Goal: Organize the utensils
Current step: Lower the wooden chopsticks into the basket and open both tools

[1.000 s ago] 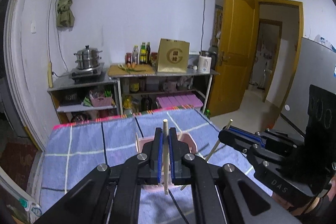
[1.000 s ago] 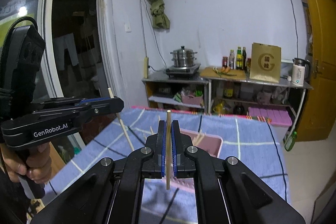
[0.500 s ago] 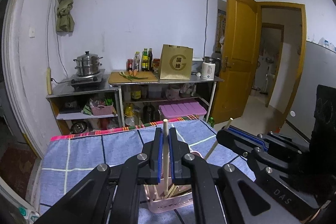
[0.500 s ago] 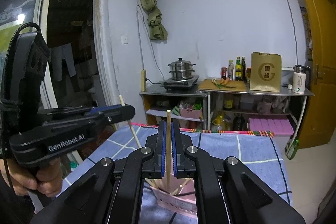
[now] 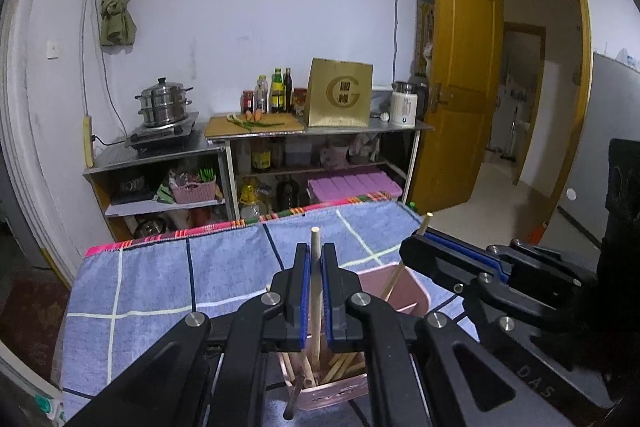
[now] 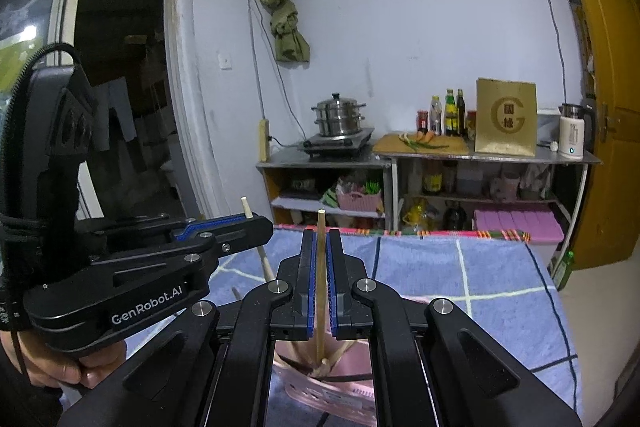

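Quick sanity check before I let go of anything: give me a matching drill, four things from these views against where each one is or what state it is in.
Things:
1. left tongs
2. pink holder
3. steamer pot
4. gold bag

Places or states:
A. on the small stove at the back
B. on the blue checked cloth, sticks inside
C. shut on an upright chopstick
D. standing on the metal counter beside the bottles

Pairs: 1-C, 2-B, 3-A, 4-D
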